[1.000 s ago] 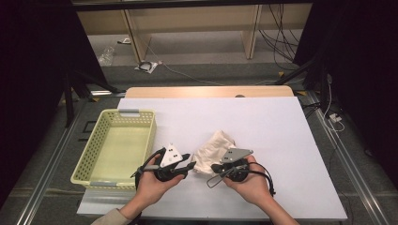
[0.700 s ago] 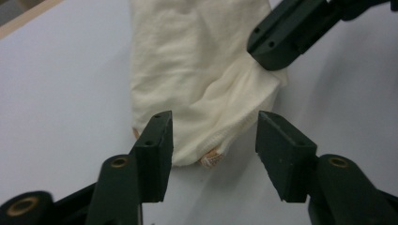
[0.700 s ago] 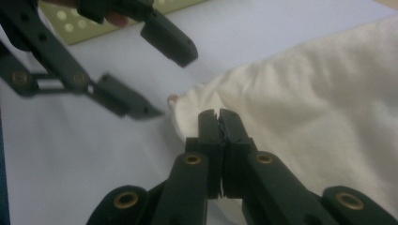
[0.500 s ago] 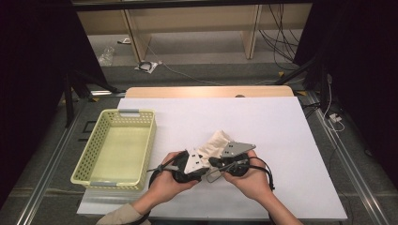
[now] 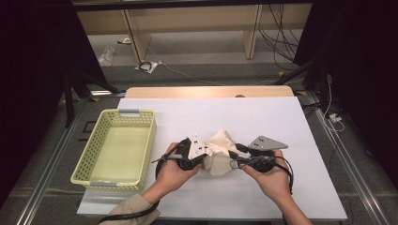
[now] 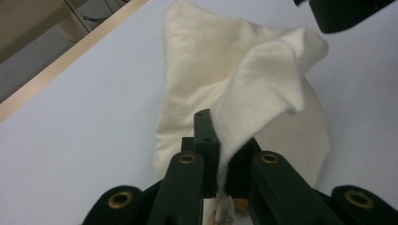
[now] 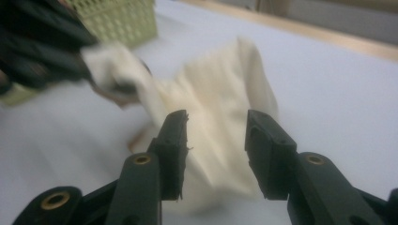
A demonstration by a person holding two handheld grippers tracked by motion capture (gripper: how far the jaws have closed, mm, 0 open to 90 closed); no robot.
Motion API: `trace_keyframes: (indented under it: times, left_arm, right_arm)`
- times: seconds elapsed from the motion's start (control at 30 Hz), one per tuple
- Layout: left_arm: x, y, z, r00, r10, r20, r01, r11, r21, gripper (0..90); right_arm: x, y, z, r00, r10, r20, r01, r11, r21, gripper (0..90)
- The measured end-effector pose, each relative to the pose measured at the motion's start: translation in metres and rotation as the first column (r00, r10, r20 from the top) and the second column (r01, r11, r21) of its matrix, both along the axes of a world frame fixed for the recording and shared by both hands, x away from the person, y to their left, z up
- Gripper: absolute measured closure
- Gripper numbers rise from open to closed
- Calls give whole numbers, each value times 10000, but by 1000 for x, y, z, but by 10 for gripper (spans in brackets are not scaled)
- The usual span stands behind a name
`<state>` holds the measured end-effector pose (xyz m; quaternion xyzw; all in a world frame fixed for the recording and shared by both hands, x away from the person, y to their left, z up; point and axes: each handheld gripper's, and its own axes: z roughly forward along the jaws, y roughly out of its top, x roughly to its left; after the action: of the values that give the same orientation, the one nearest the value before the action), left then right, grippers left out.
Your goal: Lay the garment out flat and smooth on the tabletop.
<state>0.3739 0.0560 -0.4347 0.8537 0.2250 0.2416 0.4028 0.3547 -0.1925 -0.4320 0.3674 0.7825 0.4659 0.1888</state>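
Left gripper: nearest the person's left hand — its jaws have just been closing and now pinch a fold of the cream cloth between them, so this hand carries the cloth's near edge and keeps it from slumping flat.

Right gripper: jaws have just been opening and stand apart, the cloth lying beyond the gap with nothing pressed between the pads; in my reading the grip has passed to the other side, leaving this hand free to take a fresh edge.

Cloth: bunched and partly lifted on the white counter, between the two grippers in the high view. One corner rises in a peak where the left jaws hold it, the rest sags onto the surface.

Right hand: just beside the cloth, gripper pointing in toward it — close enough to regrasp without a reach.

Basket: yellow-green, perforated, nothing in it, well to the left of the cloth. It probably stands there as the place for the cloth once it is handled.

Far edge: a wooden strip borders the counter.
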Motion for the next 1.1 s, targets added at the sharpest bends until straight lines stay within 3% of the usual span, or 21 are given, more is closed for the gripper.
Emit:
trace_keyframes:
  times: [0.03, 0.1, 0.17, 0.23, 0.37, 0.5, 0.63, 0.73, 0.8, 0.83, 1.1]
  left_arm:
    - [0, 0, 0, 10000, 0, 0, 0, 10000, 0, 852]
    - [0, 0, 3, 10000, 59, 37, -58, 10000, -76, 852]
    - [1, 0, 6, 9999, 126, 100, -124, 9998, -143, 853]
    - [3, 0, 9, 9995, 275, 182, -268, 9991, -341, 854]
    - [5, 1, 14, 9989, 399, 228, -386, 9977, -558, 855]
    - [6, 3, 17, 9986, 456, 264, -436, 9965, -706, 855]
    - [8, 4, 20, 9981, 540, 304, -511, 9948, -877, 855]
    - [10, 6, 21, 9977, 630, 242, -602, 9930, -1015, 855]
    - [12, 8, 22, 9973, 703, 224, -674, 9916, -1104, 855]
    - [13, 9, 23, 9971, 727, 218, -698, 9912, -1127, 856]
    - [19, 14, 28, 9944, 1046, 176, -1007, 9832, -1519, 856]
  right_arm:
    - [0, 0, 0, 10000, 0, 0, 0, 10000, 0, 598]
    - [1, -5, -17, 9952, 4, -982, -59, 9984, -566, 567]
    - [1, -4, -23, 9931, 78, -1173, -157, 9977, -662, 563]
    - [3, 4, -36, 9847, 229, -1727, -446, 9914, -1227, 515]
    - [6, 11, -46, 9746, 86, -2237, -470, 9848, -1669, 514]
    - [9, 13, -47, 9742, -42, -2255, -340, 9857, -1651, 510]
    - [13, 17, -48, 9807, -291, -1933, -4, 9885, -1509, 521]
    - [13, 19, -45, 9881, -256, -1519, 12, 9873, -1588, 647]
    - [11, 19, -40, 9917, -199, -1274, 17, 9899, -1421, 822]
    - [11, 18, -38, 9928, -200, -1177, 34, 9902, -1397, 853]
    - [7, 5, -24, 9946, -276, -1002, 119, 9881, -1534, 872]
